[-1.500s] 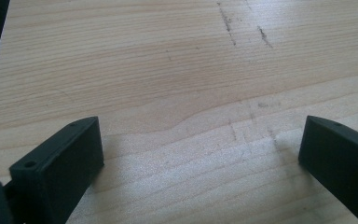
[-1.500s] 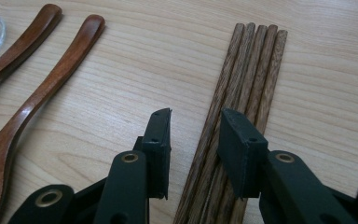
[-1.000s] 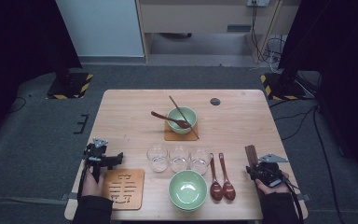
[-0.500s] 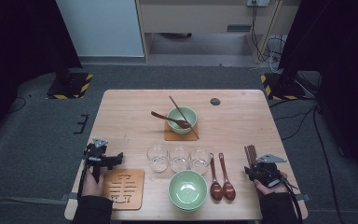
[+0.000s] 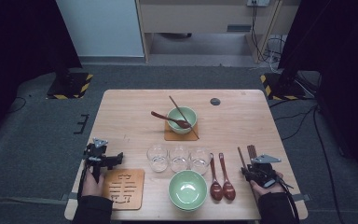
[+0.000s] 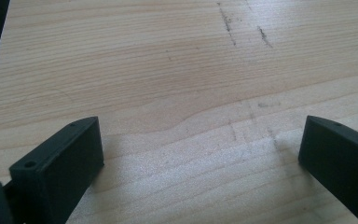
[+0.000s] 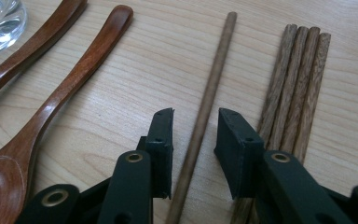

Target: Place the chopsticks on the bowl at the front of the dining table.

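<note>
A single dark wooden chopstick (image 7: 216, 70) lies on the light wooden table (image 7: 158, 51), between the jaws of my right gripper (image 7: 195, 116). The jaws have just been closing, with a small gap left on each side, so the gripper is open. A bundle of several chopsticks (image 7: 298, 79) lies just to its right, and two brown wooden spoons (image 7: 74, 79) to its left. In the high view the right gripper (image 5: 254, 170) sits at the table's front right by the single chopstick (image 5: 240, 156). My left gripper (image 6: 200, 140) stands wide open over bare wood at the front left (image 5: 103, 156).
An empty green bowl (image 5: 187, 189) stands at the front middle, with three clear glasses (image 5: 179, 157) behind it. A cut-out wooden coaster (image 5: 122, 188) lies by the left hand. Farther back, another green bowl (image 5: 182, 119) holds a spoon and a chopstick. A small dark disc (image 5: 215, 101) lies beyond.
</note>
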A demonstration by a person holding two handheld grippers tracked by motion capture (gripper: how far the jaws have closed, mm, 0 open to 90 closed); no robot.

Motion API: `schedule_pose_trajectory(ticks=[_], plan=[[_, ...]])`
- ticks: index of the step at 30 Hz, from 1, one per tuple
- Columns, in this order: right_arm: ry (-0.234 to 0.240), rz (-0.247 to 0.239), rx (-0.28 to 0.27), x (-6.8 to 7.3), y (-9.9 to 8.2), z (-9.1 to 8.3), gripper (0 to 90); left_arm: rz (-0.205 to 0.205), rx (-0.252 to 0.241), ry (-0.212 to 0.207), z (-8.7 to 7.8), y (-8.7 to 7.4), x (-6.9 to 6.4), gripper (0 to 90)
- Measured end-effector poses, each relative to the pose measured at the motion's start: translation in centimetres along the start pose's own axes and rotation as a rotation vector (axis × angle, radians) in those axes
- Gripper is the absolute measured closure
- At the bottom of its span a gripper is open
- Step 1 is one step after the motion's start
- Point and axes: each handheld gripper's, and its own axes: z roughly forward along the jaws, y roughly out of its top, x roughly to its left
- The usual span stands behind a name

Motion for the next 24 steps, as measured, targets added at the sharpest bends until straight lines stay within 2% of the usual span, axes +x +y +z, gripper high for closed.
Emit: schedule_pose_trajectory(ticks=[10, 24], plan=[[0.005, -0.016, -0.001, 0.7, 0.2, 0.2, 76.9, 0.000, 0.000, 0.000, 0.0, 0.0, 0.0, 0.0], [0.006, -0.016, 0.002, 1.2, 0.5, 0.4, 83.3, 0.000, 0.000, 0.000, 0.0, 0.0, 0.0, 0.0]])
